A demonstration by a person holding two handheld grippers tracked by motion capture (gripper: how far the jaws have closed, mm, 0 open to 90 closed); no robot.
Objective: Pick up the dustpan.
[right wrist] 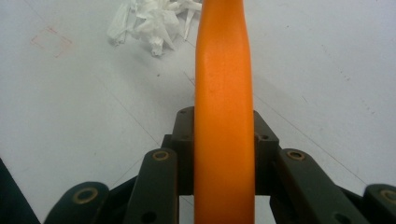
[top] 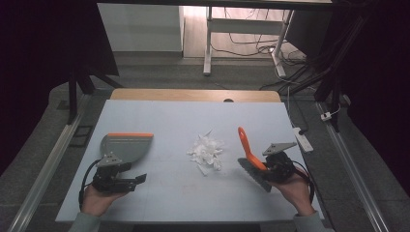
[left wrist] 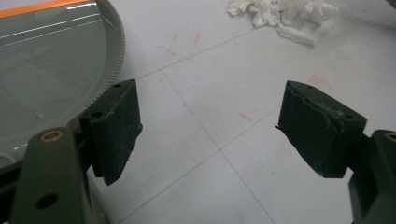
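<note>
right gripper is clamped tight on the orange plastic handle of a grey hand brush, bristle end low near the table's right side, handle angling up. in the right gripper view the orange handle sits squeezed between the jaws. left gripper hangs spread wide, nothing between its pads, just beside the grey plastic dustpan with an orange edge. a pile of crumpled white paper scraps lies mid-table between them on the pale tabletop.
</note>
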